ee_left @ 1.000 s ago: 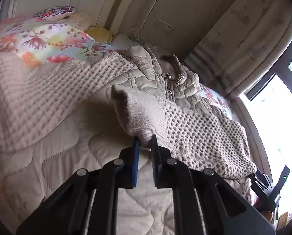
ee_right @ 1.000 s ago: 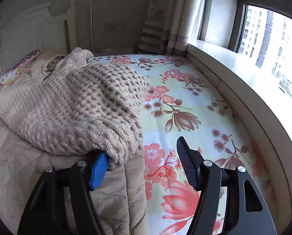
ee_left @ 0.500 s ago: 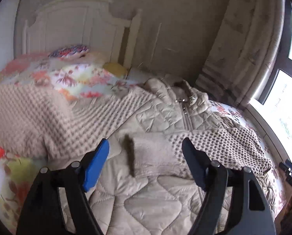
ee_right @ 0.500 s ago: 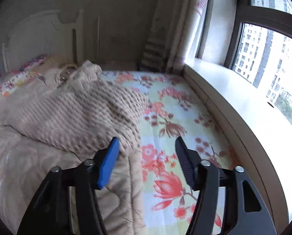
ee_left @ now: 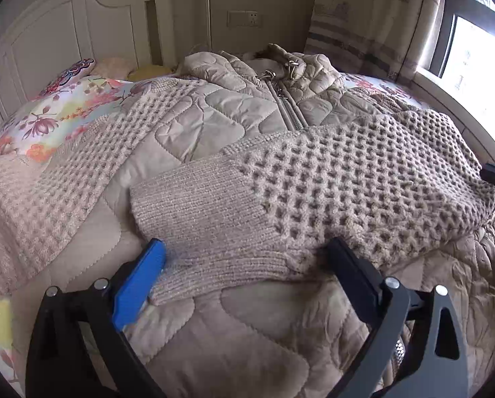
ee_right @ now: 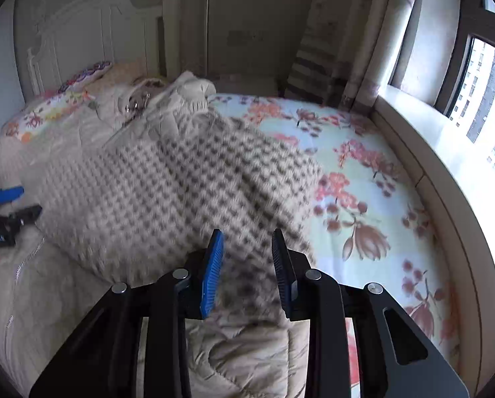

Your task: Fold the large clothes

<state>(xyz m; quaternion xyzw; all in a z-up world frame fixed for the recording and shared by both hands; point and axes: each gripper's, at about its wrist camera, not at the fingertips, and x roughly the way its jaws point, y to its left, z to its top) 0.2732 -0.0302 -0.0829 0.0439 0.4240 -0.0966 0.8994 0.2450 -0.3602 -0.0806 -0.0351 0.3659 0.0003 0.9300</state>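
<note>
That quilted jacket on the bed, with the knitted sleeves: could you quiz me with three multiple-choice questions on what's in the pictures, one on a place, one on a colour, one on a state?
1. Where does the knitted sleeve near the window lie?
A. across the jacket's front
B. on the windowsill
C. on the pillow

2. What colour is the quilted jacket?
A. navy
B. beige
C. red

3. How is the jacket's zipper?
A. undone
B. closed
C. torn out

Answers:
1 A, the sleeve is folded over the quilted front.
2 B, jacket and sleeves are both beige.
3 B, the zipper runs shut up the chest.
</note>
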